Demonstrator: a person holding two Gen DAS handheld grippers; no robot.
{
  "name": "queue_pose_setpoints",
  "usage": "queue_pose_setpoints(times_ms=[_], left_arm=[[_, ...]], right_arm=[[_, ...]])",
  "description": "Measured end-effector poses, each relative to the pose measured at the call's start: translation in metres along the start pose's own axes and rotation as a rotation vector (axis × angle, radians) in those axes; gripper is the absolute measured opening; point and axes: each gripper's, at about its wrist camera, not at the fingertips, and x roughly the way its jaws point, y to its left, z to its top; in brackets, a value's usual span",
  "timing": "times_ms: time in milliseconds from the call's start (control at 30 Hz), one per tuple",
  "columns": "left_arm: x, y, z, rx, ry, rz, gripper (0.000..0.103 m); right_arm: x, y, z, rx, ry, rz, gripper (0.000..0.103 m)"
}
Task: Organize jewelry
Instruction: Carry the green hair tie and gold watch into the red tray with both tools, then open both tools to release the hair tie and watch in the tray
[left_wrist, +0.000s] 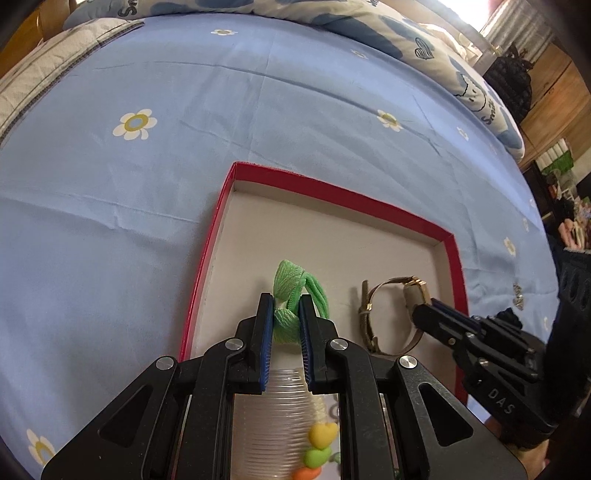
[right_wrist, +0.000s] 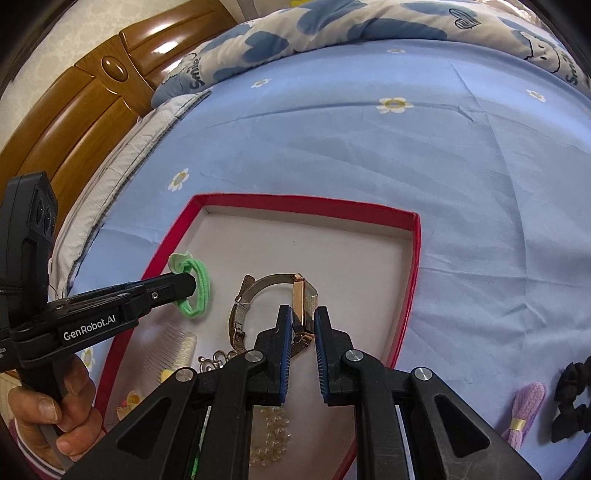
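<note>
- My left gripper (left_wrist: 286, 314) squeezes the green hair tie (left_wrist: 299, 291) over the red box (left_wrist: 456, 280) on the blue flowered sheet (left_wrist: 147, 184).
- Its side reads "GenRobot.AI".
- My right gripper (right_wrist: 303, 325) pinches the gold watch (right_wrist: 304, 302), which stands on edge inside the box.
- Its side reads "DAS".
- A clear comb (right_wrist: 177, 349), a pearl string (right_wrist: 271, 432) and small charms (right_wrist: 216, 360) lie in the box too.
- The quilt (right_wrist: 258, 40) says "Smile".
- A purple hair tie (right_wrist: 524, 413) and a black scrunchie (right_wrist: 572, 398) lie on the sheet, outside the box.
</note>
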Motion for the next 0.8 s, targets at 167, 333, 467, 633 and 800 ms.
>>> queue_pose_setpoints(times_ms=[167, 333, 467, 633, 800], left_arm=[[0.004, 0.001, -0.002, 0.002, 0.012, 0.007, 0.013], [0.002, 0.0, -0.002, 0.008, 0.016, 0.015, 0.021], [-0.001, -0.001, -0.001, 0.0, -0.001, 0.028, 0.041], [-0.014, 0.003, -0.005, -0.017, -0.018, 0.02, 0.041], [-0.03, 0.002, -0.01, -0.034, -0.039, 0.003, 0.041]], right_arm=[[0.0, 0.001, 0.001, -0.016, 0.006, -0.008, 0.016], [0.002, 0.0, 0.002, -0.014, 0.02, -0.004, 0.017], [0.0, 0.0, 0.004, 0.001, 0.008, 0.015, 0.025], [-0.012, -0.004, 0.003, 0.02, -0.02, 0.046, 0.036], [-0.036, -0.009, -0.002, 0.045, -0.064, 0.064, 0.036]])
